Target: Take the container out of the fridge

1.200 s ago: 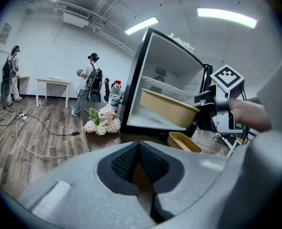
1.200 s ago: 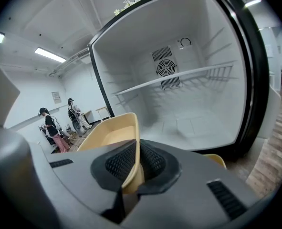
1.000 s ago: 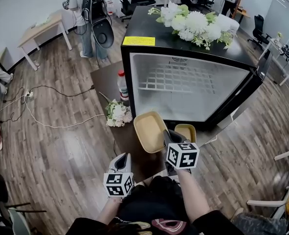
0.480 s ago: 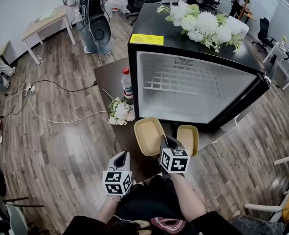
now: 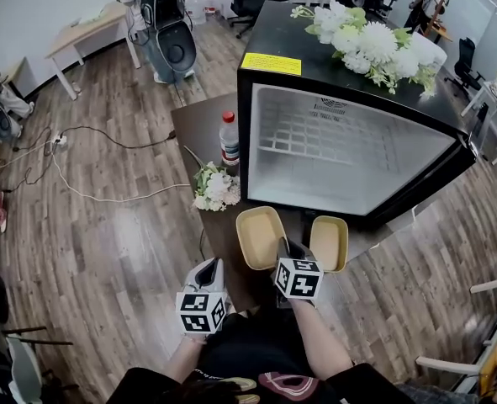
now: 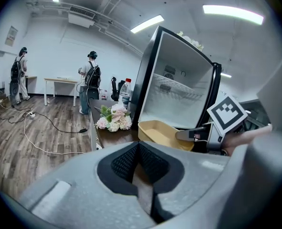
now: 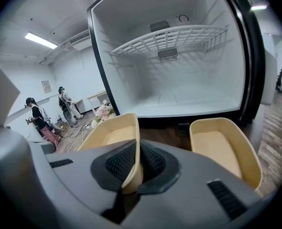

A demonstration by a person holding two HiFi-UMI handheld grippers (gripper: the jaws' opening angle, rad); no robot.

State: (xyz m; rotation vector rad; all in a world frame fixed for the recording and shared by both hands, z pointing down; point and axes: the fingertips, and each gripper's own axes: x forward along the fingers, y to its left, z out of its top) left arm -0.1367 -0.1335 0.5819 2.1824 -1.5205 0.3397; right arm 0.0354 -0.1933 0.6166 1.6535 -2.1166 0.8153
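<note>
The step in hand looks like setting the container (image 5: 261, 236) down on the table (image 5: 199, 129) in front of the open, empty fridge (image 5: 349, 141); to do it well, keep the tray level, bring it flat onto the wood just beside the second container (image 5: 329, 242) without knocking it, and let go only once it rests. The right gripper (image 5: 285, 248) is nearly closed, its pads clamped on the near rim of the container, which is already out of the fridge; the left gripper (image 5: 212, 269) hangs aside, jaws together on nothing.
</note>
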